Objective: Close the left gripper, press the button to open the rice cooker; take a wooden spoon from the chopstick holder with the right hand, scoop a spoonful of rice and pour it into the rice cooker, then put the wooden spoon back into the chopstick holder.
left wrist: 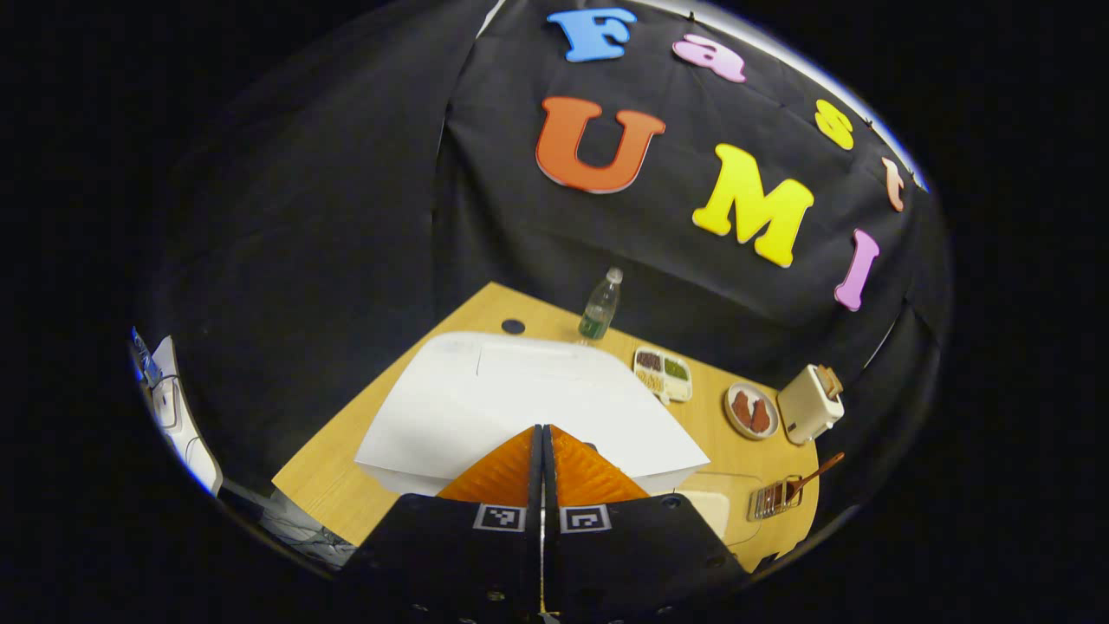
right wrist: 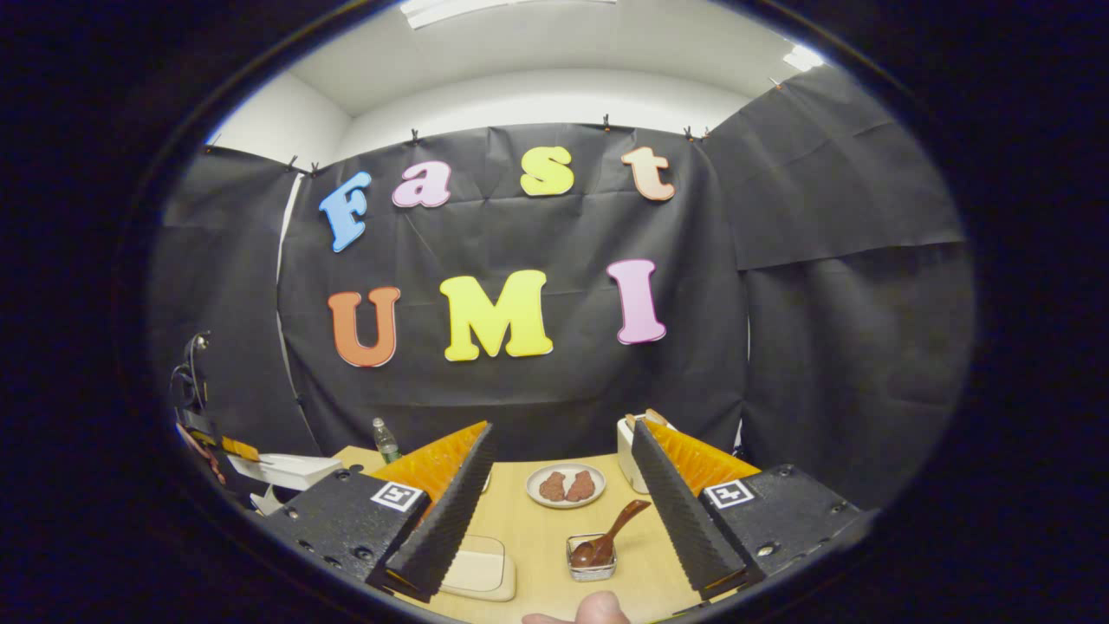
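Your left gripper [left wrist: 542,431] has its jaws pressed together with nothing between them, so the first step of the task is done. It hangs over the white rice cooker [left wrist: 520,407], whose lid looks flat and shut; I cannot make out the button from here, so judge the press as not yet made.

Your right gripper [right wrist: 563,485] has its jaws wide apart and empty. Straight ahead between them stands the chopstick holder [right wrist: 591,557], a small clear container on the counter [right wrist: 537,529], with the wooden spoon [right wrist: 609,533] standing in it, bowl down and handle leaning up to the right. The spoon looks untouched. From the left gripper view, the same holder [left wrist: 775,498] sits to the right of the rice cooker, near the counter's edge, with the spoon [left wrist: 810,477] sticking out of it.

Beyond the holder lies a plate [right wrist: 566,485] with two brown pieces on it, and behind that a white toaster [right wrist: 632,455]. A divided tray [left wrist: 663,374] of dry foods sits just past the rice cooker, and a bottle [left wrist: 599,305] stands behind it. A shallow pale dish [right wrist: 475,570] lies to the left of the holder; I cannot tell where the rice is.

So nearly all of the task is left: press the button, lift the spoon, scoop, pour, and return the spoon to the holder.
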Available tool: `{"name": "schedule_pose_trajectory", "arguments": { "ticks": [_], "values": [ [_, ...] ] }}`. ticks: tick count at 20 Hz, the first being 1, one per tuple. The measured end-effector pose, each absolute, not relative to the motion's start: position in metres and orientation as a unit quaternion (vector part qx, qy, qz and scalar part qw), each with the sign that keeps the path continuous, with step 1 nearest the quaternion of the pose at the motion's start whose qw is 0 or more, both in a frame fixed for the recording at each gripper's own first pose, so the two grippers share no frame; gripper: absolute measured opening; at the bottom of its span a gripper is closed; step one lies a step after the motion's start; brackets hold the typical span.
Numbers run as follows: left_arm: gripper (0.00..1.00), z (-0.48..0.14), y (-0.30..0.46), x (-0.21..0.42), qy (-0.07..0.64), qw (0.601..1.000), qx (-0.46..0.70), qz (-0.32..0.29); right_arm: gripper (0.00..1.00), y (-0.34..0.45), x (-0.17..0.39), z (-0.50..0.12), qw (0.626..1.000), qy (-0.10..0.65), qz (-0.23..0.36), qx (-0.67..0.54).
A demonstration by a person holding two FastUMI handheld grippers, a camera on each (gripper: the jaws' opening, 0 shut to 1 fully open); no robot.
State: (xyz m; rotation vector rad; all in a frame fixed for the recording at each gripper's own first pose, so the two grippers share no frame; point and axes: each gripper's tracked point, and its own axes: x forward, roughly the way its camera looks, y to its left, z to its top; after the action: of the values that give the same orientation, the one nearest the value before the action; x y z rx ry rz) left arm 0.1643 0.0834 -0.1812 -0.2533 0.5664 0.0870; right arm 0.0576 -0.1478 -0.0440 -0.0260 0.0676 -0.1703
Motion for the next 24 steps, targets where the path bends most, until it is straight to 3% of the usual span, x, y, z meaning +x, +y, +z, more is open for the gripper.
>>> {"name": "schedule_pose_trajectory", "arguments": {
  "ticks": [3,4,7,8,9,10,11,12,13,14,24],
  "values": [
    [0.02,-0.147,0.082,0.182,0.207,0.964,-0.163,0.045,0.96,-0.148,0.058,-0.047,0.995,0.044,-0.084,-0.009],
    [0.18,-0.141,0.080,0.186,0.194,0.966,-0.165,0.043,1.00,-0.146,0.057,-0.047,0.996,0.045,-0.082,-0.008],
    [0.49,-0.120,0.087,0.194,0.152,0.977,-0.139,0.047,1.00,-0.144,0.053,-0.047,0.996,0.037,-0.076,-0.016],
    [0.80,-0.108,0.091,0.192,0.133,0.980,-0.137,0.056,1.00,-0.145,0.053,-0.055,0.996,0.045,-0.074,-0.020],
    [0.78,-0.104,0.088,0.190,0.123,0.981,-0.138,0.057,0.96,-0.147,0.051,-0.065,0.995,0.058,-0.072,-0.024],
    [0.87,-0.097,0.085,0.186,0.114,0.982,-0.138,0.055,1.00,-0.151,0.049,-0.071,0.994,0.069,-0.074,-0.027],
    [0.90,-0.096,0.082,0.183,0.110,0.983,-0.135,0.053,0.96,-0.154,0.047,-0.073,0.994,0.072,-0.074,-0.030],
    [0.93,-0.095,0.078,0.176,0.111,0.984,-0.130,0.052,1.00,-0.157,0.046,-0.072,0.994,0.071,-0.074,-0.033],
    [0.93,-0.097,0.074,0.167,0.113,0.984,-0.124,0.050,0.96,-0.162,0.045,-0.072,0.994,0.073,-0.075,-0.036],
    [0.95,-0.096,0.072,0.156,0.112,0.985,-0.116,0.054,1.00,-0.168,0.044,-0.076,0.993,0.077,-0.077,-0.036],
    [0.94,-0.076,-0.007,0.093,0.085,0.995,-0.046,-0.003,1.00,-0.207,0.040,-0.114,0.989,0.131,-0.072,-0.001]
  ]
}}
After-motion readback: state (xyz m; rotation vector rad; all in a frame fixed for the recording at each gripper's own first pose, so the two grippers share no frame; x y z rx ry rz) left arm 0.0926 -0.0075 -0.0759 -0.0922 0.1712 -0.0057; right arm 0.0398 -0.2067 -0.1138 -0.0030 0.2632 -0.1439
